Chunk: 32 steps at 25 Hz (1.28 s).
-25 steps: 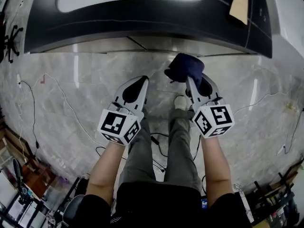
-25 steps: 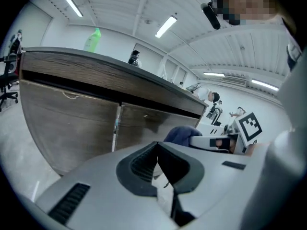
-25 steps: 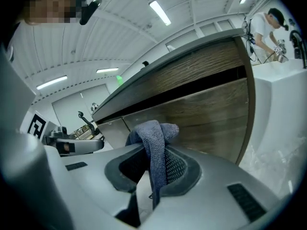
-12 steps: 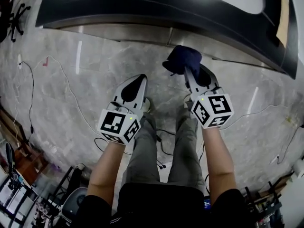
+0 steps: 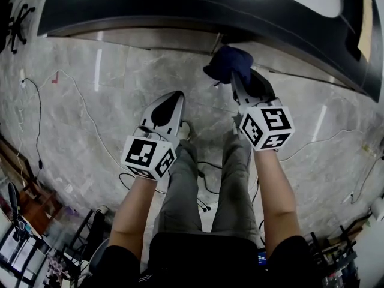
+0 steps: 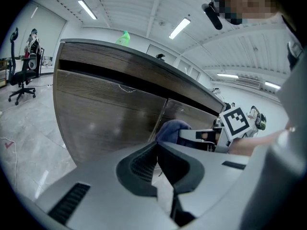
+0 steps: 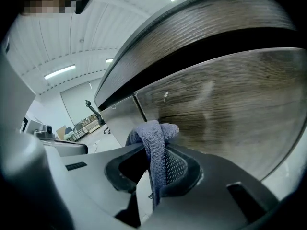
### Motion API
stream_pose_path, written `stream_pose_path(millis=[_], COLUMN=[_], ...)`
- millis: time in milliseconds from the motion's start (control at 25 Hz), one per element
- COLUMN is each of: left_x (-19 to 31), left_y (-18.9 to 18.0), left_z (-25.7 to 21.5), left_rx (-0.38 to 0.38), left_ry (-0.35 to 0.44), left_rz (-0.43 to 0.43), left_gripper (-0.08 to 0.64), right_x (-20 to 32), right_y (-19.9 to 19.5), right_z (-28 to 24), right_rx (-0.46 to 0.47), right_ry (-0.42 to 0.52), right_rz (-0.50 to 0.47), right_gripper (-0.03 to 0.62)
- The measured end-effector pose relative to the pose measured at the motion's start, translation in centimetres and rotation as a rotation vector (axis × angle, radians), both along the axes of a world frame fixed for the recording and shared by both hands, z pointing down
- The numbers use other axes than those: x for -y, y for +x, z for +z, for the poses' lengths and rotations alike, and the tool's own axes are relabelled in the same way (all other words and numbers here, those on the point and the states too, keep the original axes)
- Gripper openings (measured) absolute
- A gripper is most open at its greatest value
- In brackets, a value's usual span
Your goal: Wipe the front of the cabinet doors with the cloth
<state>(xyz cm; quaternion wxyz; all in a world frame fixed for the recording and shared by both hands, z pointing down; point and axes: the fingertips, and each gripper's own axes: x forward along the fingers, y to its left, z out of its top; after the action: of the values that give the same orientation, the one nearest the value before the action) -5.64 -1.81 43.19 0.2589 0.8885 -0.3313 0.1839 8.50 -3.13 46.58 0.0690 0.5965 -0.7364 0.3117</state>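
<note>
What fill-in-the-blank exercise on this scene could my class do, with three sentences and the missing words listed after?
1. The right gripper is shut on a dark blue towelling ___.
2. The left gripper has its jaws together and holds ___.
3. The brown wood-grain panels facing both grippers are cabinet ___.
Missing words: cloth; nothing; doors.

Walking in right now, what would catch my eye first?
Probably the dark blue cloth pinched in the right gripper, close to the wood-grain cabinet doors. Next, the black-and-white marker cubes on both grippers. The left gripper is shut and empty, beside the right one.
</note>
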Motion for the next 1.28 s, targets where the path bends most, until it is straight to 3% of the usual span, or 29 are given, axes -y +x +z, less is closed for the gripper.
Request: stream_pose_path(millis=[560, 1280], left_x=[-1.2, -5.9], left_y=[9.0, 21.4], left_z=[-0.2, 0.1], left_rx=[-0.024, -0.043], left_ry=[0.007, -0.015], left_rz=[0.116, 0.264], left_gripper=[0.008, 0.008], right_x=[-2.9, -10.4], right_y=[8.0, 21.8], right_z=[-0.4, 0.0], right_rx=[-0.008, -0.026], right_ry=[0.007, -0.017], right_rz=[0.098, 0.287], right_gripper=[0.071, 0.071])
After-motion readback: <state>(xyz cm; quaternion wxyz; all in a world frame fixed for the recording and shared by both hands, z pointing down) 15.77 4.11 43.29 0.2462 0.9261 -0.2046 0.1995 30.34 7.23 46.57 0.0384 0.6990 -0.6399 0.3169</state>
